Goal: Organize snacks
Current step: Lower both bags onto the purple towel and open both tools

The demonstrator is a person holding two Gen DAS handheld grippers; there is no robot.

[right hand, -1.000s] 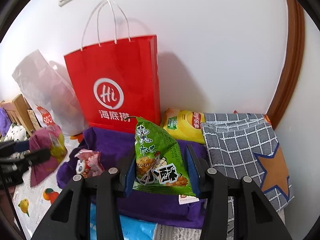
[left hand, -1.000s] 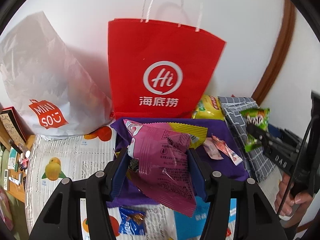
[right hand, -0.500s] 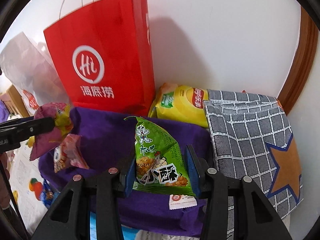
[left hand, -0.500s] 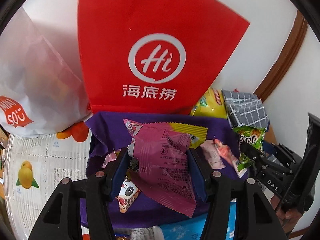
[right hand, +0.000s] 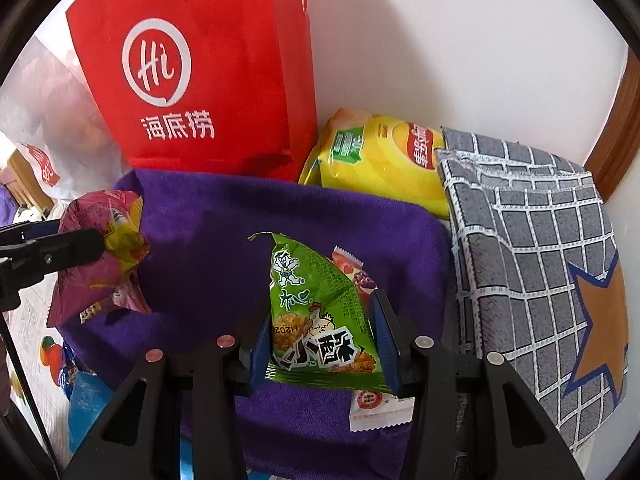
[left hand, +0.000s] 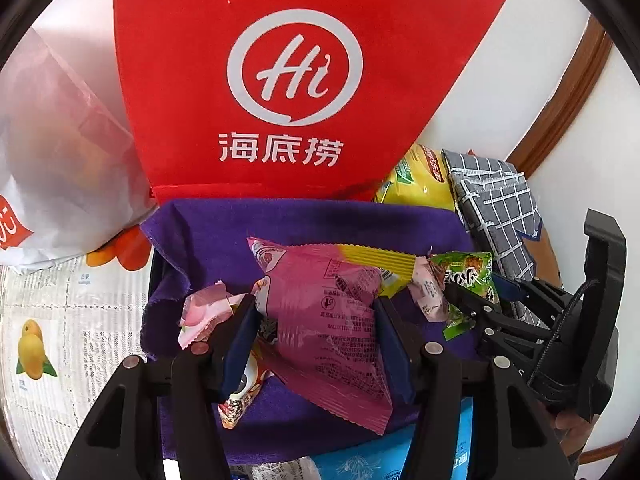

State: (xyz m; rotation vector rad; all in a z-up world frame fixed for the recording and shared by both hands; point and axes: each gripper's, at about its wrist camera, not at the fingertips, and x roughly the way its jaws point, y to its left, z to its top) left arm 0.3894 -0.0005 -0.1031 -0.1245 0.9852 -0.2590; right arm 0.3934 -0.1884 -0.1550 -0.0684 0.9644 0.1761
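Left gripper (left hand: 312, 332): clenched on a pink snack packet (left hand: 332, 320), held above the purple cloth (left hand: 224, 232).
Right gripper (right hand: 320, 344): clenched on a green snack packet (right hand: 316, 312), held over the same cloth, right of the pink one.
Purple cloth: drapes a dark-edged container, with small pink-wrapped sweets (left hand: 204, 312) lying on it and a white sachet (right hand: 376, 408) under the green packet.
Red paper bag (left hand: 280, 80): upright against the white wall, touching the cloth's far edge.
Yellow crisp bag (right hand: 380, 160): between the red bag and a grey checked cloth (right hand: 528, 240) with an orange star.
White plastic bag (left hand: 52, 140): left of the red bag, on a fruit-print table cover (left hand: 60, 320).
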